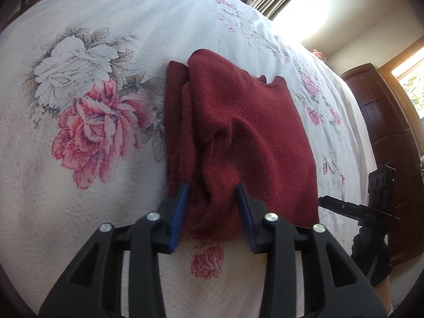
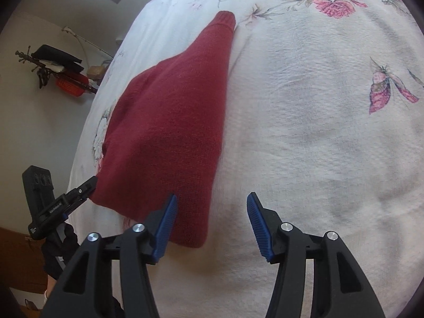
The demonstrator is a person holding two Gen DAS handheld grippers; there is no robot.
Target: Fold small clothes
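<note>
Black gripper arms with blue fingertips fill the bottom of both views, close to the lens. Beneath everything spreads the bed cover (image 1: 79,198), white with pink and grey flowers and a pink butterfly (image 2: 381,90) printed on it. On it lies the dark red sweater (image 1: 238,122), partly folded, its sleeves laid over the body on one side and one ribbed cuff (image 2: 225,20) pointing away up the bed. The left gripper (image 1: 212,193) is parted about halfway, and a bunched ridge of the sweater's near hem sits between its blue fingers (image 1: 180,212); whether the pads press the cloth I cannot tell. The right gripper (image 2: 210,204) is spread wide with nothing held, one finger lying over the sweater's near corner and the other over bare cover. Off to the side stand a dark wooden door (image 1: 384,137) and, against the grey wall, a rack (image 2: 61,71) with dark and red things hung on it.
</note>
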